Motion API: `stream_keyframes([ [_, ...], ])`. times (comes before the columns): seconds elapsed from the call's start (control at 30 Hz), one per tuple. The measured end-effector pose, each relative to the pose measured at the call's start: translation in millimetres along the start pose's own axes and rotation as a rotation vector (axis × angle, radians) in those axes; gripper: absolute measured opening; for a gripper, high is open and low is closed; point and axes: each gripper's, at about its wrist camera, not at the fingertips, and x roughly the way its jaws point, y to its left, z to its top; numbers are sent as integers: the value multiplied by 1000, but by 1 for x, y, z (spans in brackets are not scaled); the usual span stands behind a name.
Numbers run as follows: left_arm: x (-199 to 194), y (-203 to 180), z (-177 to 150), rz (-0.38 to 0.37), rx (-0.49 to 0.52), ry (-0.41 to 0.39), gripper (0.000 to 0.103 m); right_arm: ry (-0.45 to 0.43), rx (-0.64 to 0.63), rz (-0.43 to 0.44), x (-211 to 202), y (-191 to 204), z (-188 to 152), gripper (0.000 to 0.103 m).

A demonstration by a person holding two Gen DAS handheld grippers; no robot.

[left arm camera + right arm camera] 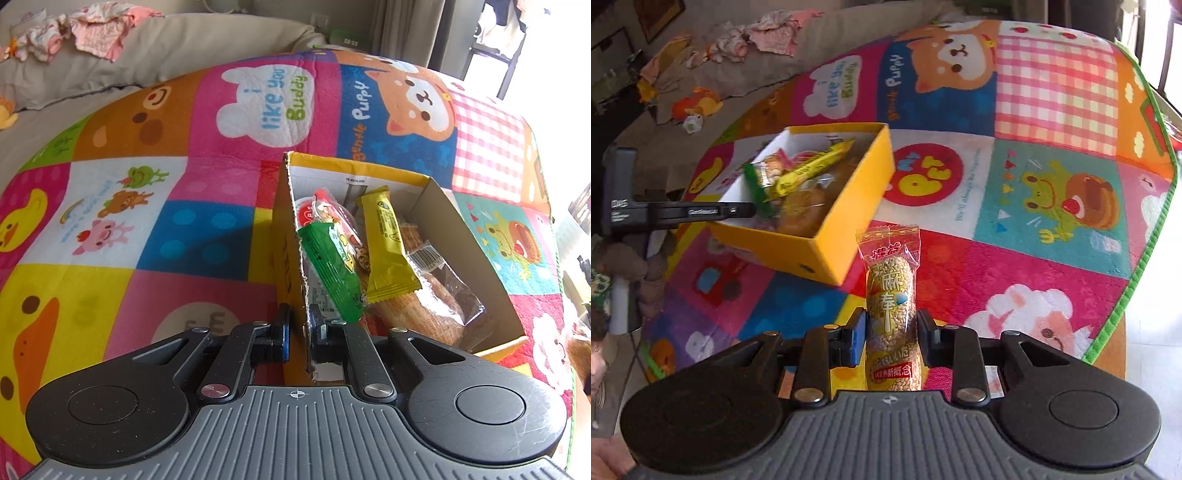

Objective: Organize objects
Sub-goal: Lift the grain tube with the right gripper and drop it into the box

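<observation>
Two grippers are at work over the colourful play mat (1052,110), and we see our left gripper (299,325) pinching the near wall of the yellow cardboard box (288,258), one finger outside and one inside. That box sits on the mat and holds a green packet (332,269), a yellow packet (386,243) and a clear-wrapped pastry (443,291). Our right gripper (890,332) is pressed onto a sesame stick snack (890,295) in a clear wrapper, which stands upright between the fingers, above the mat just beside the box's near corner.
</observation>
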Motion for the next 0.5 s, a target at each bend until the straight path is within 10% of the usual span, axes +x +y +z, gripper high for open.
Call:
stream_keyframes([
  [0.5,0,3,1,-13,-15,-4,12,-131,-196,114,-40,87,49,28],
])
